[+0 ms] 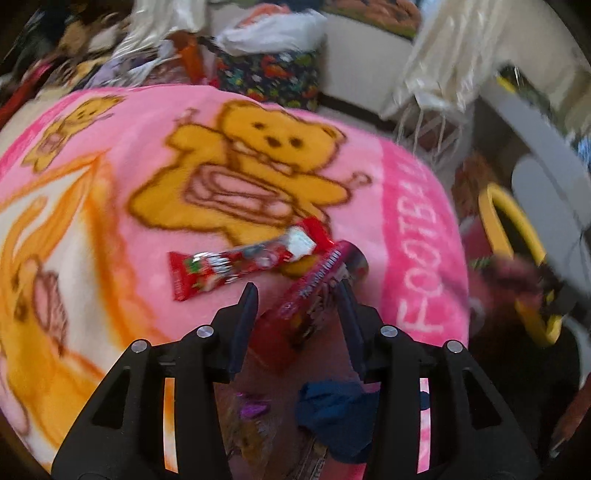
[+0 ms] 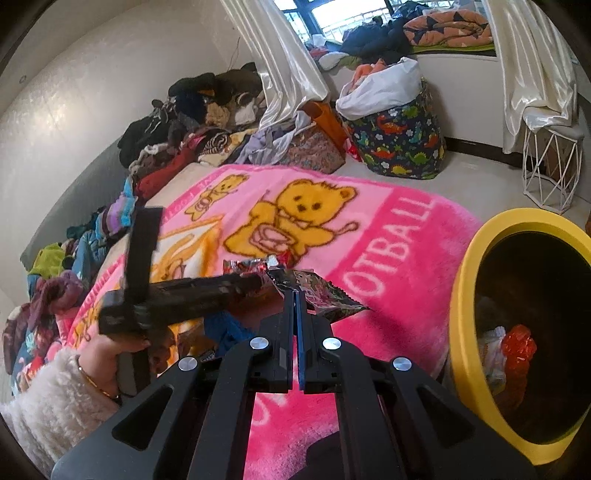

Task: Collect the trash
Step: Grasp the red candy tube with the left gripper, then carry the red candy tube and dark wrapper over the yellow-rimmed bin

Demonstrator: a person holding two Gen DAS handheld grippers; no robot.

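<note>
The right gripper (image 2: 295,295) has its fingers shut tight on a dark wrapper (image 2: 325,295), near the yellow bin (image 2: 458,295). The left gripper (image 1: 297,295) has its fingers apart around a red box (image 1: 314,288) on the pink blanket (image 1: 110,155). A red wrapper (image 1: 236,264) lies beside it.

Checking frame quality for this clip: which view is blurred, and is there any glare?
Left wrist view: motion-smeared throughout, blanket print and yellow bin soft. Right wrist view: mostly sharp, only the left gripper blurs; window blown out, sheen on the wall; fisheye bends both.

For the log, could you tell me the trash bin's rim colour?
Yellow rim, black inside; clearest in the right wrist view.
</note>
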